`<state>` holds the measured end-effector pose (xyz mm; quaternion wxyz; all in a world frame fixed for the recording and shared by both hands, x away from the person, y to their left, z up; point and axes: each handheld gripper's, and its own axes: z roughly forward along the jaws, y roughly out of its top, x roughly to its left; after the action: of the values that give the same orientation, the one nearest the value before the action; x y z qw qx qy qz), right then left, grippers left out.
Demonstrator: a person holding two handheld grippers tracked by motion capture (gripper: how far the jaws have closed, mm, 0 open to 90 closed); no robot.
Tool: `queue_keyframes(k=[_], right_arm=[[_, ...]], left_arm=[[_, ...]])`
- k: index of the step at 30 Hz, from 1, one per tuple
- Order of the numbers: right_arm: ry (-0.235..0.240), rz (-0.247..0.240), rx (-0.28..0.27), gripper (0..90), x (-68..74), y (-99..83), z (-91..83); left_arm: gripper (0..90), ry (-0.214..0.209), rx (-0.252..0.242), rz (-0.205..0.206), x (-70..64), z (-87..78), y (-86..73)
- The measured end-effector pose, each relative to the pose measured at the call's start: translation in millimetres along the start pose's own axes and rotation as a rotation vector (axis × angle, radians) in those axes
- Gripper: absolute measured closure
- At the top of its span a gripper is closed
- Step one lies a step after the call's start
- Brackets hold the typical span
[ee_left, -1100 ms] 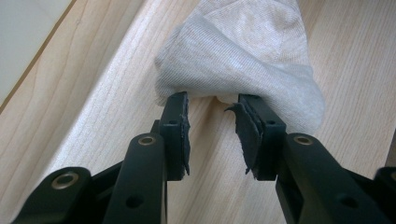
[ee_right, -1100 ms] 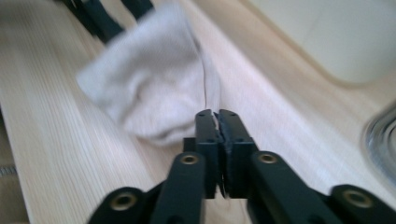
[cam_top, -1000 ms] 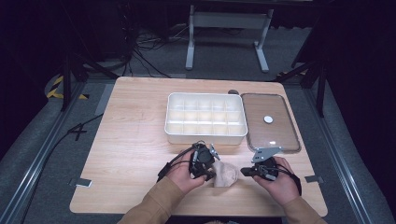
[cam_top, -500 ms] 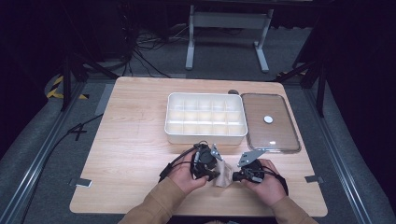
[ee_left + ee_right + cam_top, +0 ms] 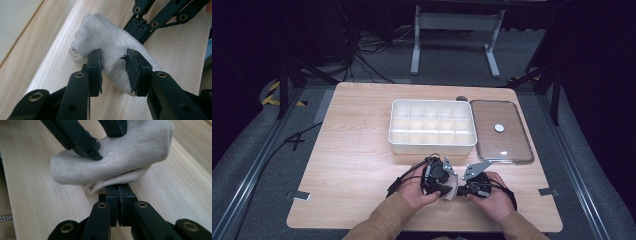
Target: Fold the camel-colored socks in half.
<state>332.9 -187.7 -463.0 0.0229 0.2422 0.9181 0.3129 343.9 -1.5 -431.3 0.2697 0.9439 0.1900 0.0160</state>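
Currently both grippers are meeting at the near edge of the table (image 5: 352, 165), with a small beige knit sock (image 5: 110, 47) lying on the wood between them.

Left gripper (image 5: 113, 68): jaws are standing parted, one on each side of the sock's rounded end. The pads (image 5: 98, 68) are looking frayed at the edges. They are just beside the fabric, straddling it, but not pressing it flat; I am reading this as released. In the high view the left gripper (image 5: 443, 188) is sitting in the person's left hand (image 5: 414, 190), with its cable looping off to the left.

Right gripper (image 5: 120, 192): jaws are standing pressed together, pinching a folded edge of the sock (image 5: 117, 157) at its underside, right at the table surface. The bulk of the sock is bunching up beyond the closed jaws. In the left gripper view, the right gripper's black jaws (image 5: 140, 26) are coming in from the far side and touching the sock.

Farther back on the table, a white divided tray (image 5: 432, 145) is sitting near the centre. A clear lid (image 5: 499, 145) with a white knob is lying flat just beside the tray, on its right. Both are well apart from the sock (image 5: 452, 186).
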Motion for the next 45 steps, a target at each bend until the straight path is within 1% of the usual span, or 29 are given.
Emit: queue_keyframes(k=[3,5,7,8,10,11,12,13,14,16,17,20,23,24,25,28,30,32,34,38,39,40,41,42,45], right_arm=[[-0.004,0.01,0.005,85.6,-1.8,-2.3,-4.3],[-0.013,0.015,-0.008,85.0,-3.4,-3.1,-10.9],[-0.027,0.019,-0.036,84.8,-5.4,-3.2,-20.4],[-0.031,0.022,-0.056,84.7,-6.1,-2.8,-25.3],[-0.034,0.024,-0.102,83.6,-5.3,0.1,-34.6],[-0.03,0.022,-0.133,81.0,-3.8,2.3,-37.7],[-0.018,0.009,-0.18,77.8,-2.4,4.4,-39.5],[-0.003,0.005,-0.226,77.3,-0.8,6.2,-40.1],[0.008,0.002,-0.256,77.6,-0.3,7.6,-39.5],[0.01,0.009,-0.298,78.7,-1.7,7.7,-35.5],[0.013,0.012,-0.303,79.1,-2.5,7.4,-33.6],[0.016,0.021,-0.296,79.7,-4.9,6.0,-25.5],[0.019,0.03,-0.284,78.1,-6.1,4.2,-18.9],[0.015,0.027,-0.275,77.9,-6.8,3.2,-17.0],[0.015,0.027,-0.275,77.9,-6.8,3.2,-17.0],[0.005,0.03,-0.249,77.8,-8.4,0.1,-13.7],[0.002,0.029,-0.244,77.7,-8.7,-0.4,-13.0],[-0.005,0.031,-0.22,76.2,-8.3,-1.9,-10.4],[-0.017,0.025,-0.208,75.8,-7.8,-3.5,-6.6],[-0.024,0.016,-0.204,75.8,-7.5,-4.6,-4.2],[-0.023,0.021,-0.201,75.8,-6.6,-4.9,-3.7],[-0.029,0.015,-0.205,75.8,-6.7,-5.6,-3.1],[-0.026,0.02,-0.209,75.8,-6.5,-6.5,-2.7],[-0.024,0.022,-0.216,75.8,-6.9,-7.6,-2.5],[-0.017,0.032,-0.226,75.8,-7.4,-9.8,-2.1]], left_arm=[[65.9,0.001,0.011,0.004,0.9,0.0,0.6],[65.9,0.003,0.009,0.003,1.1,0.3,0.3],[65.8,0.001,0.007,-0.008,1.2,0.4,-0.3],[65.7,0.0,0.009,-0.015,1.3,0.5,-0.6],[65.7,0.005,0.009,-0.012,2.1,0.5,-0.9],[65.6,0.006,0.01,-0.009,2.4,0.6,-1.0],[65.5,0.007,0.01,-0.008,2.4,0.9,-1.2],[65.4,0.007,0.007,-0.01,2.1,1.2,-1.4],[65.4,0.009,0.01,-0.01,1.8,1.2,-1.2],[65.4,0.01,0.009,-0.011,1.6,1.3,-1.1],[65.4,0.01,0.008,-0.012,1.5,1.4,-1.2],[65.4,0.007,0.006,-0.014,1.8,1.5,-1.2],[65.2,0.006,0.009,-0.011,2.4,1.6,-1.3],[65.0,0.001,0.007,-0.017,1.8,2.1,-1.8],[64.7,0.001,0.007,-0.017,1.8,2.1,-1.8],[64.0,-0.004,0.009,-0.017,1.3,2.9,-2.2],[63.9,-0.006,0.011,-0.018,1.1,3.4,-2.4],[63.7,-0.011,0.012,-0.022,0.8,5.2,-2.8],[63.7,-0.012,0.019,-0.021,1.0,5.9,-3.1],[63.6,-0.025,0.023,-0.025,2.3,7.3,-4.5],[63.7,-0.027,0.023,-0.028,2.8,7.6,-5.2],[63.6,-0.03,0.02,-0.039,2.7,7.9,-6.2],[63.4,-0.035,0.01,-0.047,2.4,8.6,-7.4],[63.1,-0.037,0.005,-0.041,2.8,9.0,-8.0],[62.8,-0.03,0.016,-0.034,1.8,8.2,-8.2]])
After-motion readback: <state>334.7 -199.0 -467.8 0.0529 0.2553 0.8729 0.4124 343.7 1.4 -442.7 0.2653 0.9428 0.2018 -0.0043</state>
